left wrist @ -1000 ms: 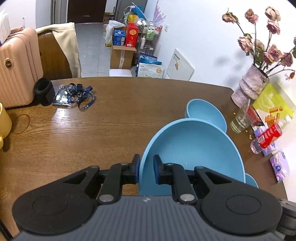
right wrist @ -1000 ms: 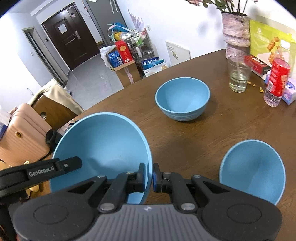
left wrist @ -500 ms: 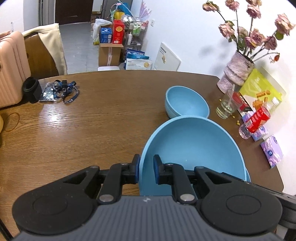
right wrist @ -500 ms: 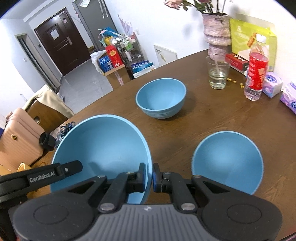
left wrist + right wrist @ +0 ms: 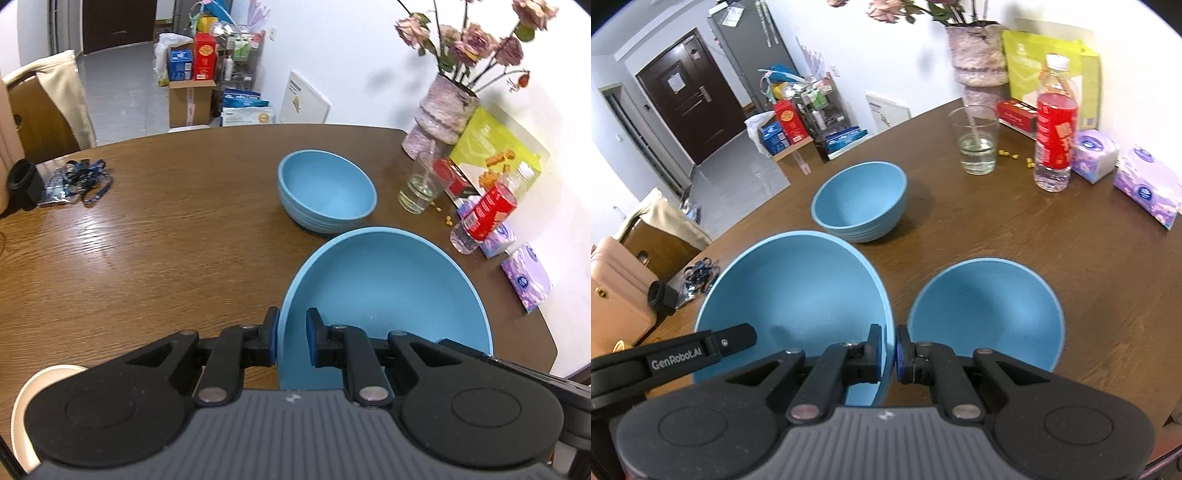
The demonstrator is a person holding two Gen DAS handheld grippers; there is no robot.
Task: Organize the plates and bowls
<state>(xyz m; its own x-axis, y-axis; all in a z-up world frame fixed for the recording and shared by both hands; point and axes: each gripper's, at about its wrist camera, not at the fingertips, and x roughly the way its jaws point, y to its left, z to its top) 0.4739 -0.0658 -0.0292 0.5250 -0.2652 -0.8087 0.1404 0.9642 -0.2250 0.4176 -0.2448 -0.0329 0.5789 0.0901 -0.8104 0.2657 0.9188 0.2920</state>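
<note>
Both grippers clamp the rim of the big blue bowl (image 5: 790, 295): the left gripper (image 5: 291, 341) on one side, the right gripper (image 5: 888, 350) opposite. A smaller bowl (image 5: 986, 310) sits just beside it on the table (image 5: 1071, 240).

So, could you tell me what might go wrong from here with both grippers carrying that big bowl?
1. The left gripper and right gripper pinch only the thin rim of the large blue bowl; it could slip or tilt.
2. Lowered carelessly, it may knock the smaller bowl beside it.
3. The water glass and bottle beyond could be toppled.
</note>
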